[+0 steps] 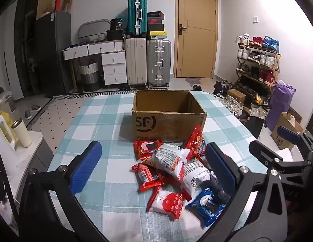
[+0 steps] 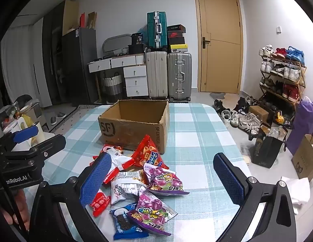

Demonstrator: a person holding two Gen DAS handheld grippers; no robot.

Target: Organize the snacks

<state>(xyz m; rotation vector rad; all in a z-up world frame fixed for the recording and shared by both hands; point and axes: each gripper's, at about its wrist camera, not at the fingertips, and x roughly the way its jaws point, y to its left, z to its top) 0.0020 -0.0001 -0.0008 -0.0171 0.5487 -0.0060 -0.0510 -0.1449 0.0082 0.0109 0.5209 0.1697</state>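
An open, empty cardboard SF box [image 1: 168, 119] [image 2: 134, 127] stands on the checked tablecloth. In front of it lies a pile of snack packets: red cookie packs [image 1: 147, 148], white packs [image 1: 170, 159], a blue cookie pack [image 1: 207, 206] [image 2: 124, 223], a red chip bag [image 2: 148, 155] and purple candy bags [image 2: 166, 179]. My left gripper [image 1: 154, 165] is open and empty, its fingers either side of the pile. My right gripper [image 2: 162, 181] is open and empty above the pile's right part. Each gripper also shows at the edge of the other view.
The table's [image 2: 207, 133] right edge drops to a floor littered with shoes and bags [image 2: 265, 145]. A side table with a white cup [image 1: 22, 131] stands left. Suitcases [image 1: 148, 62], drawers and a door are at the far wall.
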